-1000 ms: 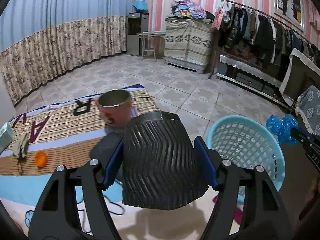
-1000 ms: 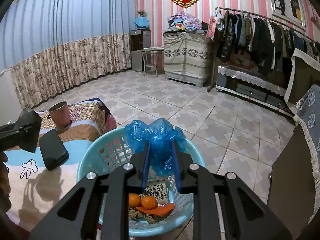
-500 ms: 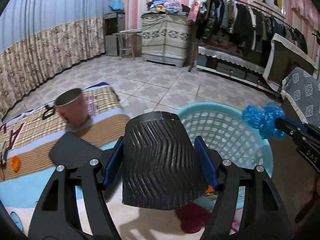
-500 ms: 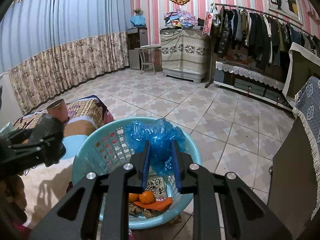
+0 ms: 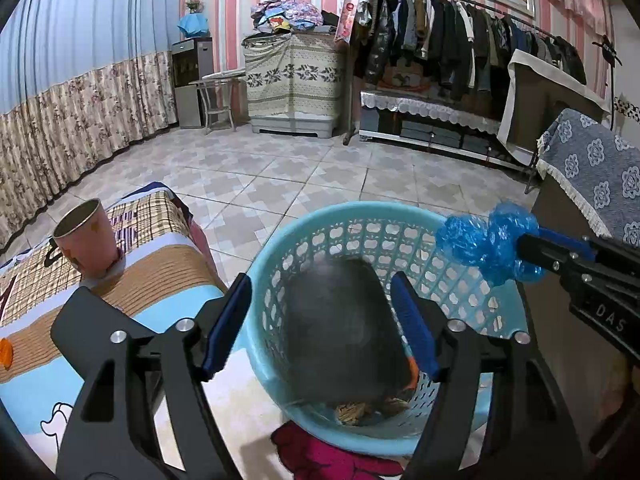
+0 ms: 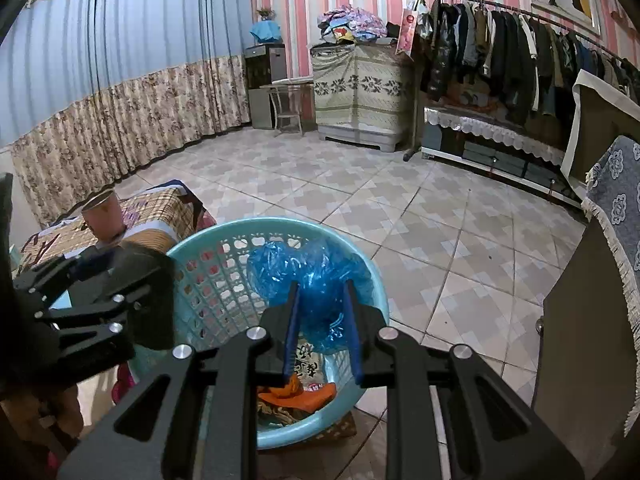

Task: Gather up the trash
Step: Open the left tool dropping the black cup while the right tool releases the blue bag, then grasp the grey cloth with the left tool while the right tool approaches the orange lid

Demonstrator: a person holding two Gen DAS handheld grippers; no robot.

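The left tool (image 5: 320,320) is over the basket (image 5: 280,256). Its jaws are opening, and the black cup (image 5: 340,328) sits blurry between them, with a gap on each side, inside the basket's rim. The right tool (image 6: 322,328) is squeezed tight on a blue bag (image 6: 308,276), just above the basket's near edge. At the bottom of the basket lie orange peels (image 6: 296,394) and some paper. The basket stands on the floor beside a bed (image 5: 132,280) with a striped blanket. A pink cup (image 5: 88,236) stands upright on the bed. Far back, coats (image 5: 440,40) hang on a rail by the striped wall.
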